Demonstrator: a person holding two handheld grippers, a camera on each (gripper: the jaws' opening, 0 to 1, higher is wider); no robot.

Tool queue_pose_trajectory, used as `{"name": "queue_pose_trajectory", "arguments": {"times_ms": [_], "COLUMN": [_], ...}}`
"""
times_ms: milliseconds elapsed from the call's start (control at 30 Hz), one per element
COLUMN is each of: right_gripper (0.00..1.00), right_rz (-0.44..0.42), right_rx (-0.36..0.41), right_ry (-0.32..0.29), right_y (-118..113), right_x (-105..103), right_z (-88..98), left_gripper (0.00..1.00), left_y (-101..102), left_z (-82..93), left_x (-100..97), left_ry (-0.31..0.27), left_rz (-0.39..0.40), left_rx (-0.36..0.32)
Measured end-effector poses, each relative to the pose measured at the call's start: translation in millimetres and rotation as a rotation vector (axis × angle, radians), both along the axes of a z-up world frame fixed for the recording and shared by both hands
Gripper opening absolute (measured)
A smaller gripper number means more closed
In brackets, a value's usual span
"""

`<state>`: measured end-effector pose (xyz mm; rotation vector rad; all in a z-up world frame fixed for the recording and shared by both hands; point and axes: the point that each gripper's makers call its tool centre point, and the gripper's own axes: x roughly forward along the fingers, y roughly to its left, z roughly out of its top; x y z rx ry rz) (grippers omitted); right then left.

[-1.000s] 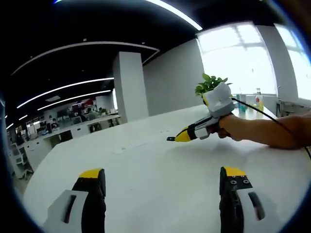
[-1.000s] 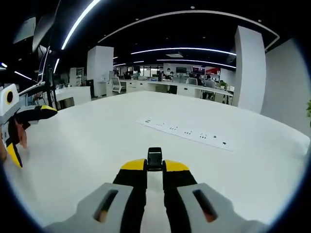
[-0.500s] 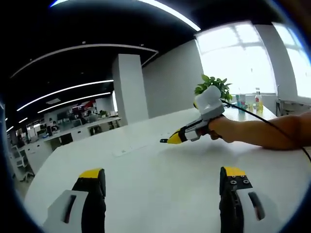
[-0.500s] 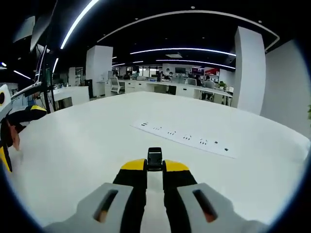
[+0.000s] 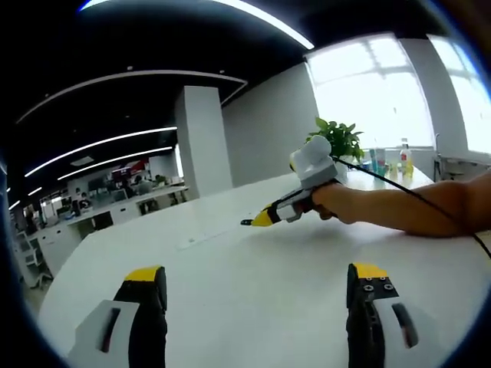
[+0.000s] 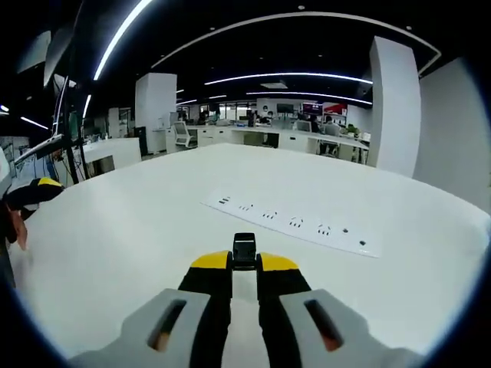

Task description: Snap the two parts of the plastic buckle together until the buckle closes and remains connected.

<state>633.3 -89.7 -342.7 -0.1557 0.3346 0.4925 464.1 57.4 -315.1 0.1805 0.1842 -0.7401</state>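
A broad white tabletop (image 5: 253, 268) is stretching away beneath both grippers inside an open-plan office, with a square white pillar (image 5: 203, 138) standing past its far edge in the left gripper view and rows of desks and chairs (image 6: 291, 138) sitting beyond that far edge in the right gripper view. A flush white power-socket strip (image 6: 295, 224) is lying in the tabletop, running toward the right edge in the right gripper view. A potted green plant (image 5: 337, 139) is standing near the tabletop's far edge by the bright window, with a few bottles (image 5: 403, 159) just beside it. The left gripper (image 5: 257, 285) is hanging over the near part of the tabletop with its two yellow-tipped jaws spread wide apart and nothing lying between them. The right gripper (image 6: 245, 264) is pointing out across the tabletop with its jaws drawn close together, pinching a small black plastic buckle part (image 6: 245, 250) that is sticking up just past the yellow tips; in the left gripper view that same gripper is coming in from the right, gripped by a person's hand (image 5: 337, 203), a black cable (image 5: 399, 192) trailing back along the forearm. Whether the pinched piece is one half of the buckle or both halves joined, I cannot tell
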Motion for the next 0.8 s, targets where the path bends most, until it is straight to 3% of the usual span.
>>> {"name": "queue_pose_trajectory", "arguments": {"times_ms": [367, 800], "right_gripper": [0.09, 0.09], "right_rz": [0.005, 0.021], "right_rx": [0.001, -0.01], "right_ry": [0.008, 0.001], "right_y": [5, 17], "right_x": [22, 34], "right_z": [-0.9, 1.9], "left_gripper": [0.99, 0.99], "left_y": [-3, -5], "left_z": [-1.8, -7.6], "left_x": [-1.0, 2.6], "left_ry": [0.01, 0.025], "left_rz": [-0.003, -0.008], "left_rx": [0.002, 0.012]}}
